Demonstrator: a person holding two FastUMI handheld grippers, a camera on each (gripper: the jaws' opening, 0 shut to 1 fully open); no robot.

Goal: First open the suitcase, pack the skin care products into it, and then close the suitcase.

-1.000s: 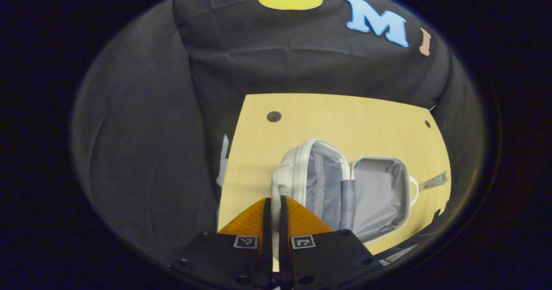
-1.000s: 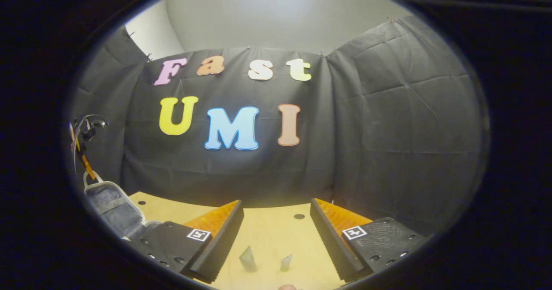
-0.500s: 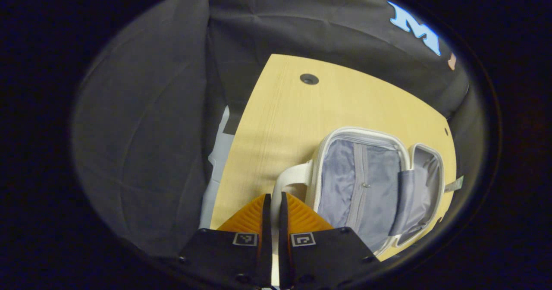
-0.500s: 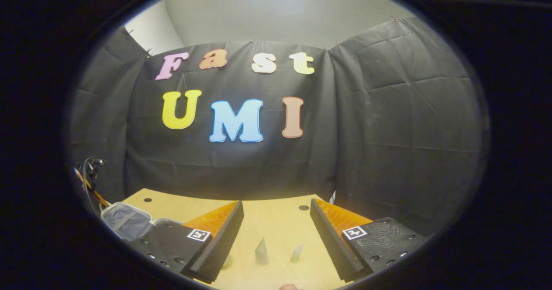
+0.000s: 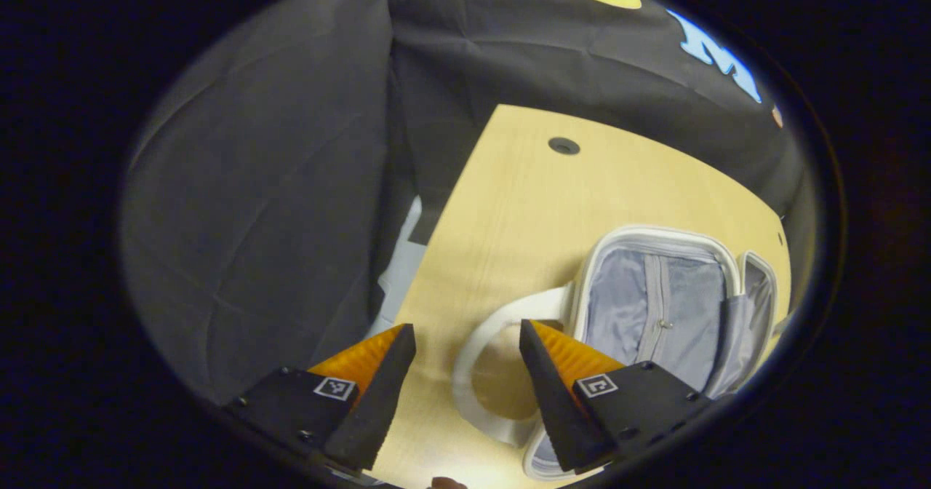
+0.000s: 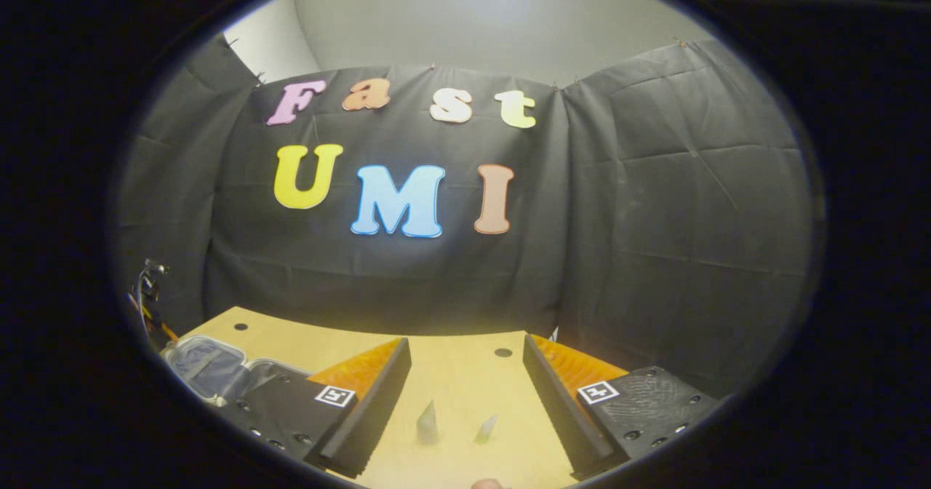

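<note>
The white suitcase (image 5: 654, 307) lies open and flat on the wooden table (image 5: 524, 205), its grey lining facing up. Its white loop handle (image 5: 473, 354) rests on the table in the gap between my left gripper's fingers. The left gripper (image 5: 465, 372) is open and holds nothing. In the right gripper view the suitcase (image 6: 207, 358) sits at the lower left. Two small pointed skin care tubes (image 6: 428, 423) (image 6: 486, 428) stand on the table (image 6: 465, 358) just ahead of my right gripper (image 6: 462, 402), which is open and empty.
The table's left edge (image 5: 436, 241) runs close to the left gripper, with black cloth and a pale object (image 5: 400, 271) beyond it. Round holes (image 5: 564, 145) mark the tabletop's far side. Some wired gear (image 6: 145, 289) shows at the far left of the right gripper view.
My left gripper was shut on the suitcase handle and is now open, with the handle lying loose on the table. The suitcase halves settled flat. The right gripper barely shifted.
</note>
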